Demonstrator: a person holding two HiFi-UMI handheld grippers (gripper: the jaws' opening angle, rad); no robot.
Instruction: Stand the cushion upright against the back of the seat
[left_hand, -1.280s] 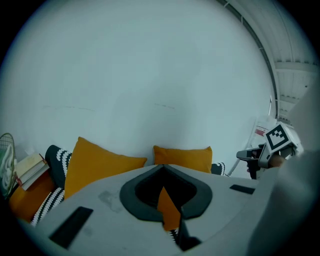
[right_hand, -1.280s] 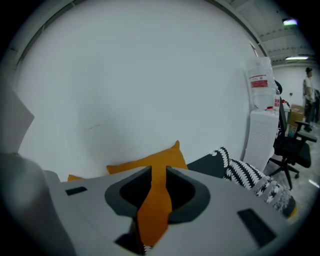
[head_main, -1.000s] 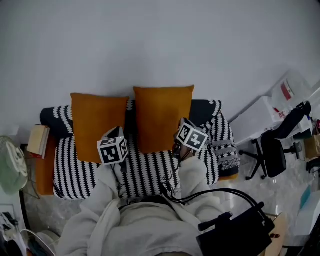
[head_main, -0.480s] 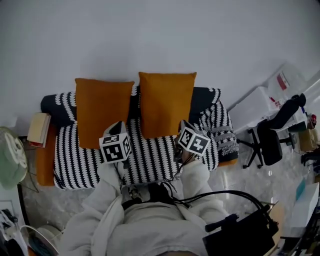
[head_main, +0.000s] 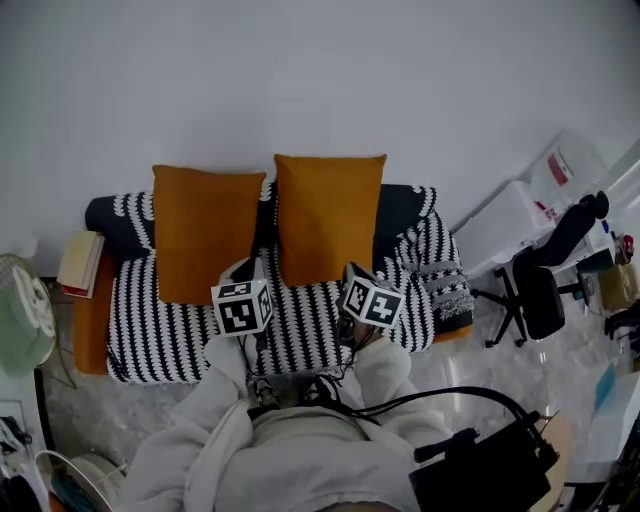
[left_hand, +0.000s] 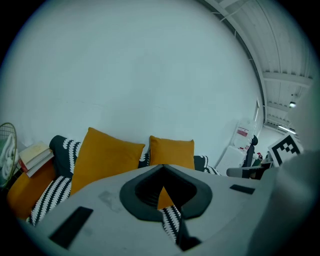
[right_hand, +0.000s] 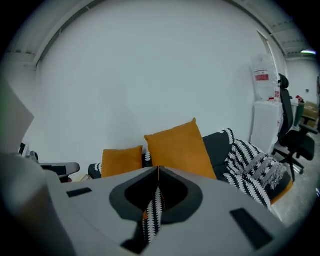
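Orange cushion stands upright against sofa back; red label illegible.

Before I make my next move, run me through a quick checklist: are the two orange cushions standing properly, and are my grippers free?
1. Left cushion in the head view, upright against the sofa back: ok.
2. Right cushion, upright against the back: ok.
3. Left gripper shut with nothing between its jaws: ok.
4. Right gripper shut and empty: ok.
5. Both grippers apart from the cushions: ok.
6. Cushions firm enough not to slump: cannot tell.
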